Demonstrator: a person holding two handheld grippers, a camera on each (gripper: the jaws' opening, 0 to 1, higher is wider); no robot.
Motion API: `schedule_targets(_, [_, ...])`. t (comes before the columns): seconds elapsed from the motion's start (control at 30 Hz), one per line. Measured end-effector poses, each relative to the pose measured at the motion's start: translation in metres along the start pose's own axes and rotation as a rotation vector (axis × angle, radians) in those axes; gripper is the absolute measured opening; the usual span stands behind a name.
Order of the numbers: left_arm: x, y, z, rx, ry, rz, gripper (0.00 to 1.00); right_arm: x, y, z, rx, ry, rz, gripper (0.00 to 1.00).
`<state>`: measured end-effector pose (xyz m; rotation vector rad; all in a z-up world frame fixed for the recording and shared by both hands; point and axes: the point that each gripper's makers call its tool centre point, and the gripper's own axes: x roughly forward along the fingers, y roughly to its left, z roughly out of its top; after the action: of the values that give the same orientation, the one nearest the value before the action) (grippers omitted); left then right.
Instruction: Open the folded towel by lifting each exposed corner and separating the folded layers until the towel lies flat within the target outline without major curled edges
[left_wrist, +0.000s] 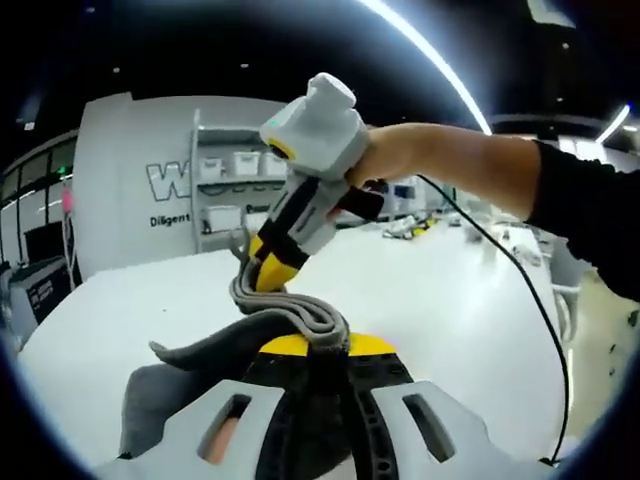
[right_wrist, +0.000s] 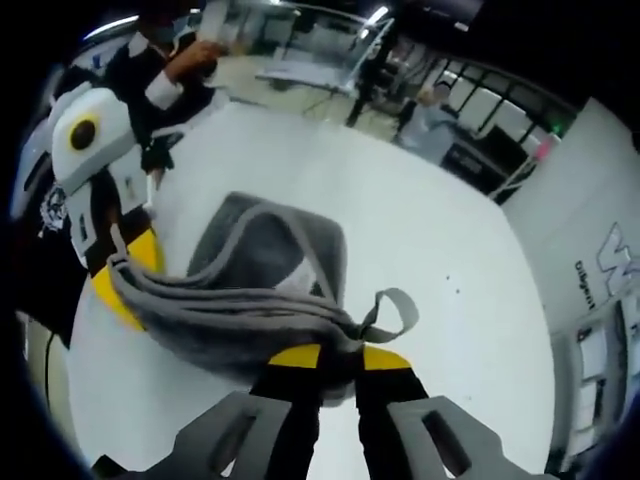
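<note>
The grey towel (left_wrist: 195, 352) is lifted above the white table (left_wrist: 450, 300), bunched into a thick folded band between the two grippers. In the left gripper view, my left gripper (left_wrist: 325, 345) is shut on one end of that band at its yellow tips. My right gripper (left_wrist: 262, 268), held by a hand coming from the right, pinches the other end just beyond. In the right gripper view, my right gripper (right_wrist: 332, 357) is shut on the towel (right_wrist: 260, 250) beside a small hanging loop (right_wrist: 397, 308). The left gripper (right_wrist: 125, 272) clamps the far end at left. Part of the towel sags to the table (right_wrist: 400, 200).
A black cable (left_wrist: 520, 290) trails from the right gripper across the table. Shelving with white bins (left_wrist: 230, 185) stands behind the table's far edge. A person's dark sleeve (right_wrist: 150, 70) is at the table's far side, with other tables and frames (right_wrist: 320, 60) beyond.
</note>
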<state>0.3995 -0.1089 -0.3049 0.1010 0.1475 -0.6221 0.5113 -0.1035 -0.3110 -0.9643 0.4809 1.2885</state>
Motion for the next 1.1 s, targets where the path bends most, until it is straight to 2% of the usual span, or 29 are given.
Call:
schedule_targets(0.1, [0.005, -0.01, -0.002, 0.003, 0.013, -0.034, 0.09, -0.001, 0.005, -0.009, 0.018, -0.011, 0.006, 0.06])
schedule_targets(0.47, [0.021, -0.034, -0.009, 0.067, 0.05, -0.074, 0.09, -0.008, 0.018, -0.043, 0.064, -0.013, -0.005, 0.07])
schedule_targets(0.5, [0.022, -0.035, -0.01, 0.076, 0.052, -0.078, 0.09, -0.009, 0.019, -0.046, 0.068, -0.014, -0.008, 0.07])
schedule_targets(0.6, [0.029, -0.044, -0.017, 0.181, 0.075, -0.098, 0.1, -0.01, 0.025, -0.056, 0.081, -0.011, -0.013, 0.07])
schedule_targets(0.7, [0.034, -0.055, -0.025, 0.198, 0.092, -0.116, 0.1, -0.01, 0.03, -0.067, 0.096, -0.004, -0.016, 0.08])
schedule_targets(0.83, [0.038, -0.06, -0.03, 0.202, 0.105, -0.124, 0.1, -0.015, 0.032, -0.082, 0.105, 0.029, -0.03, 0.08])
schedule_targets(1.0, [0.041, -0.067, -0.034, 0.229, 0.114, -0.131, 0.1, -0.026, 0.033, -0.082, 0.112, 0.029, -0.045, 0.08])
schedule_targets(1.07, [0.042, -0.07, -0.038, 0.264, 0.124, -0.136, 0.1, -0.033, 0.039, -0.086, 0.119, 0.064, -0.016, 0.12])
schedule_targets(1.1, [0.042, -0.072, -0.04, 0.281, 0.127, -0.137, 0.1, -0.039, 0.041, -0.091, 0.138, 0.115, -0.013, 0.16])
